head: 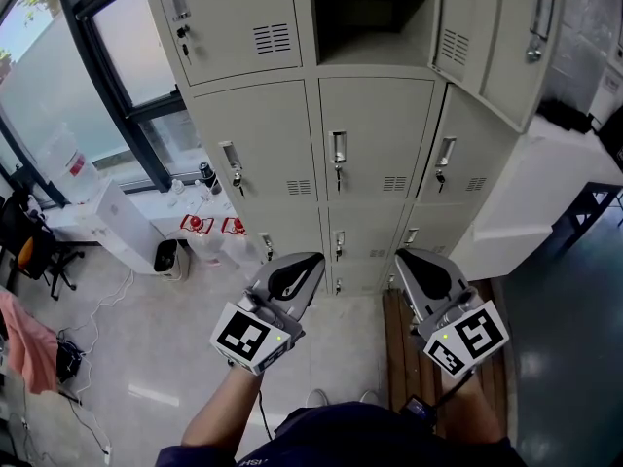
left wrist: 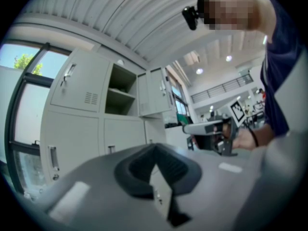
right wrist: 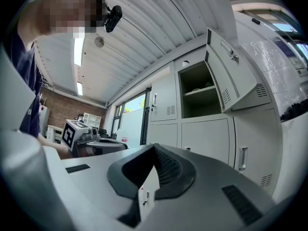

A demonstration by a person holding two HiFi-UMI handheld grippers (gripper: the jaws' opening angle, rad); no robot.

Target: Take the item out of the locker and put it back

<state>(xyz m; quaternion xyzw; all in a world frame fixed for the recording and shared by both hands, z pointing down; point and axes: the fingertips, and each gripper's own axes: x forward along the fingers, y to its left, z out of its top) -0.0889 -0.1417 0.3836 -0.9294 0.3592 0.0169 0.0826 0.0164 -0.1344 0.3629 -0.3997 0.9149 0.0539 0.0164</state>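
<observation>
Left gripper [head: 313, 261]: pale grey wedge shell with black ribbed lining at the nose, at 7 o'clock in the head view.
Right gripper [head: 401, 256]: matching grey wedge with black lining, at 5 o'clock.
Marker cubes [head: 251, 337]: white faces with black square codes, one at each gripper's rear.
Cable [head: 261, 412]: thin and dark, running from the left cube toward 6 o'clock.
Top [head: 341, 436]: dark navy, short-sleeved.
Wrist band [left wrist: 254, 137]: thin, dark, on the right wrist.
Head camera [right wrist: 113, 17]: small, black.
</observation>
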